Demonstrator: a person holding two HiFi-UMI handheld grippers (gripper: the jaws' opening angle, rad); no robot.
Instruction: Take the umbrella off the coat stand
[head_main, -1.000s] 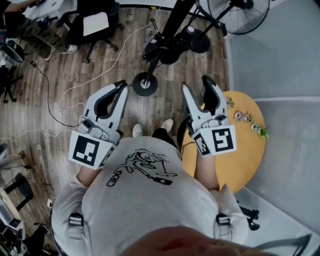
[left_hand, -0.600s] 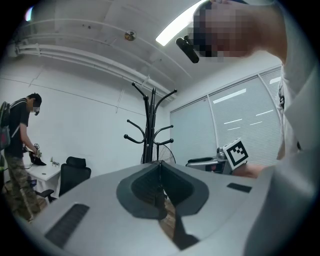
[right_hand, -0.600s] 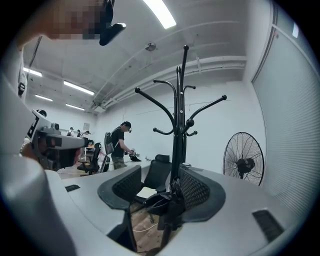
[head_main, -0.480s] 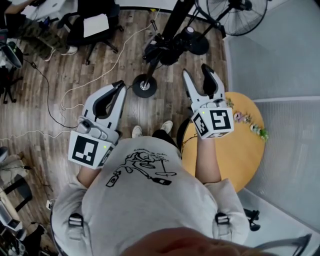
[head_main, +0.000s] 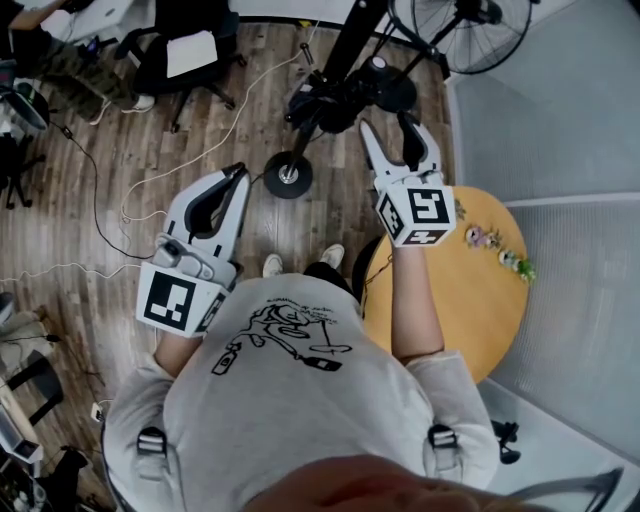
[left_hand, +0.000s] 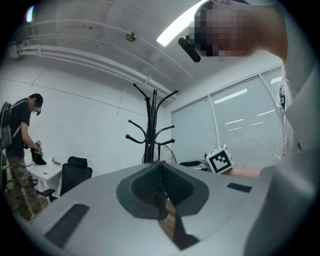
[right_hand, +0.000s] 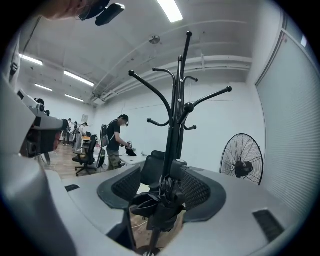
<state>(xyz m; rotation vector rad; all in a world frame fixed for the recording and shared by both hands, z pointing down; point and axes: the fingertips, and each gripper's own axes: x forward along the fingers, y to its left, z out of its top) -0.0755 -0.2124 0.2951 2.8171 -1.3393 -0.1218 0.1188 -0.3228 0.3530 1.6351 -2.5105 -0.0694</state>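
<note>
Right gripper (head_main: 388, 125): jaws spread wide and holding nothing. It now reaches out level toward the coat stand, farther forward than a second ago, when it hung back over the edge of the round table (head_main: 487, 325).
Umbrella (head_main: 330, 100): a folded black bundle that hangs on the coat stand (head_main: 352, 35), low against the pole and above the round base. In the right gripper view the umbrella (right_hand: 162, 200) fills the gap between the two open jaws, and neither pad presses on it.
Left gripper (head_main: 240, 175): jaws closed together with nothing between them, held level by the person's left side over the wood floor (head_main: 120, 150), in the same spot as before. The left gripper view shows its jaws (left_hand: 160, 165) meeting in front of the distant stand (left_hand: 154, 125).
Surroundings: a standing fan (head_main: 470, 30) is just right of the stand, and an office chair (head_main: 185, 50) sits at the upper left.
</note>
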